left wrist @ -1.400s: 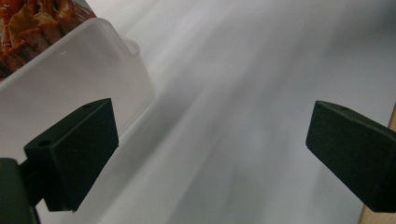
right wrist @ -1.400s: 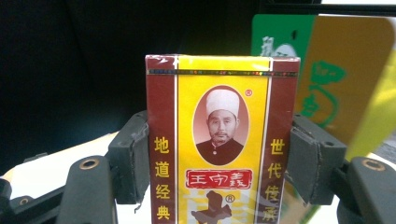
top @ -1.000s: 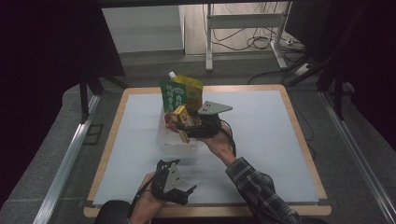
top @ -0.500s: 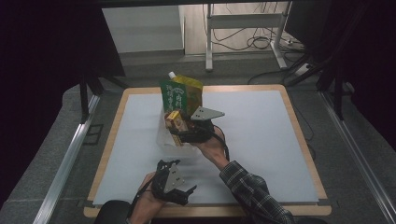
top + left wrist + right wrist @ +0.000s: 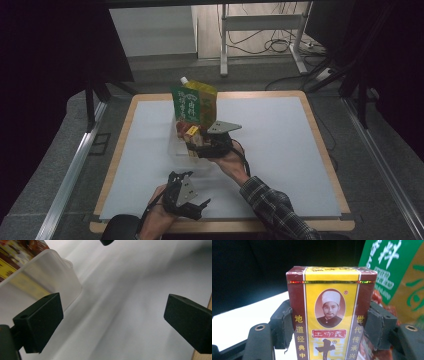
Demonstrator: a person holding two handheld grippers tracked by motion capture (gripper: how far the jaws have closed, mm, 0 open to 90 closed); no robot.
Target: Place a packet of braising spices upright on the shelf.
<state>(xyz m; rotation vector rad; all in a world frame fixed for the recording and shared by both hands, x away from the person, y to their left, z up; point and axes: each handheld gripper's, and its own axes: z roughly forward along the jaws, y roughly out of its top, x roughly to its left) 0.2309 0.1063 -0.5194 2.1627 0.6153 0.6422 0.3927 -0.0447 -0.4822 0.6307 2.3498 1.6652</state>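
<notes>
Two grippers were in your hands, and going left to right, your left gripper (image 5: pixel 184 192) sat low near the table's front edge, about seven o'clock from the clear plastic tub (image 5: pixel 181 145). Its jaws stood wide apart with nothing between them; in the left gripper view they framed bare white mat (image 5: pixel 130 315), with a corner of the tub (image 5: pixel 50 277) at ten o'clock. Your left hand (image 5: pixel 157 217) gripped it from below.

Your right gripper (image 5: pixel 197 142) reached in from five o'clock toward the tub, forearm in a plaid sleeve (image 5: pixel 272 210), its grey plate on top. Its jaws held a small box (image 5: pixel 330 315) by its two narrow sides, pads pressed on both.

The box was maroon with a yellow centre band, a round portrait, red and gold Chinese lettering and a glittering strip near the top. It stood upright in the grip, right at the tub's near-right part; whether it touched the tub's floor you could not tell.

At twelve o'clock from the box, a green and yellow spouted pouch (image 5: pixel 195 102) stood in the tub, close behind it.
</notes>
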